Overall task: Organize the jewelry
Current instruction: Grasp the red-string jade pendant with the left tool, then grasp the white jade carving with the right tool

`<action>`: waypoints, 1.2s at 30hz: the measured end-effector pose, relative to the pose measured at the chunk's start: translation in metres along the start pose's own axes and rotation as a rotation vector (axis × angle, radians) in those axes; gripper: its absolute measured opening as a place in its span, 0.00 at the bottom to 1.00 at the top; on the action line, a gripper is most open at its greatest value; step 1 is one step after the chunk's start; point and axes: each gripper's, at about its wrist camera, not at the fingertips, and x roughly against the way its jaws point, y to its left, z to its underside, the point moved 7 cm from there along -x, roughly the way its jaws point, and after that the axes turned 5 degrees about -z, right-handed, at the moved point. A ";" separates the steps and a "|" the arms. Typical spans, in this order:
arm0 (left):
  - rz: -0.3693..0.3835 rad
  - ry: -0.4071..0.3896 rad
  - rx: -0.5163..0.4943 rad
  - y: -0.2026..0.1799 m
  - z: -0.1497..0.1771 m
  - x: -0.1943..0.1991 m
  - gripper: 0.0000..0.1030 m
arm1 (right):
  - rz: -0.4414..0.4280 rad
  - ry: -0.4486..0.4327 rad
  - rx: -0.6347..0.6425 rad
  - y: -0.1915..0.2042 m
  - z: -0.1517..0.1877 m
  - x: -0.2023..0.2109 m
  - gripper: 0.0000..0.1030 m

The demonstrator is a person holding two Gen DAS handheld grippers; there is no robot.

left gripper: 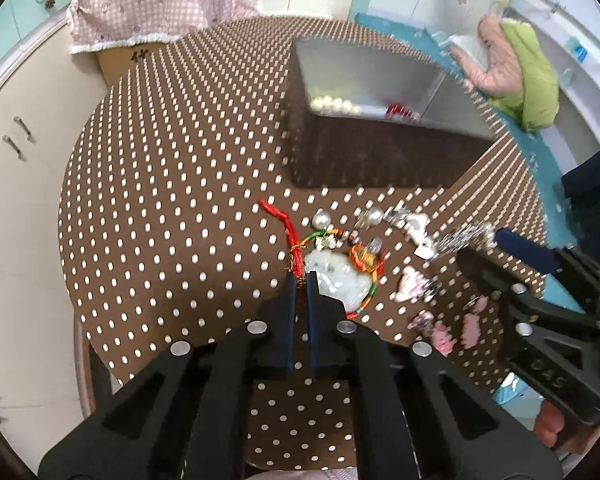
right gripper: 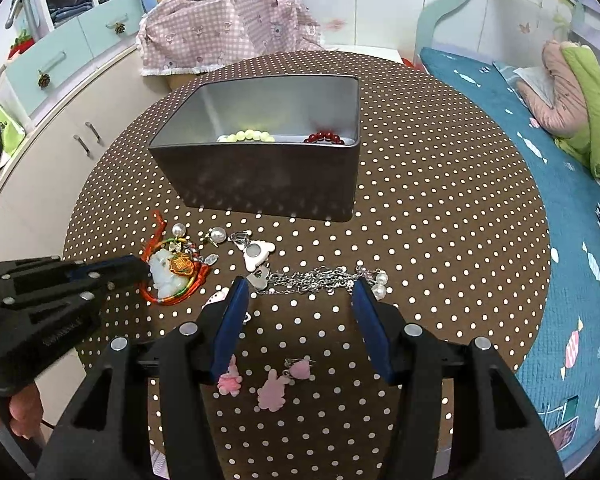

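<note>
The left gripper is clamped on the red cord beside the white pendant. The right gripper stands open, straddling the silver chain, whose long axis runs crosswise between its fingers; the box lies beyond

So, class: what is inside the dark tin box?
Inside the tin box lie pale bead bracelet and red bead bracelet. Its near wall hides the floor's front part.
</note>
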 end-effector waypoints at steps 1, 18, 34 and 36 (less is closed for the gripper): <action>0.017 -0.016 0.005 0.000 -0.004 0.006 0.04 | 0.002 -0.002 -0.003 0.001 -0.001 0.000 0.50; 0.102 -0.197 -0.020 0.000 -0.044 0.078 0.04 | -0.050 -0.038 0.021 0.014 -0.014 0.008 0.50; 0.063 -0.126 0.117 0.070 -0.005 0.060 0.04 | -0.185 0.065 0.238 0.095 -0.006 -0.037 0.50; 0.064 -0.117 0.128 0.078 0.000 0.057 0.04 | -0.157 0.082 0.257 0.099 -0.005 -0.045 0.49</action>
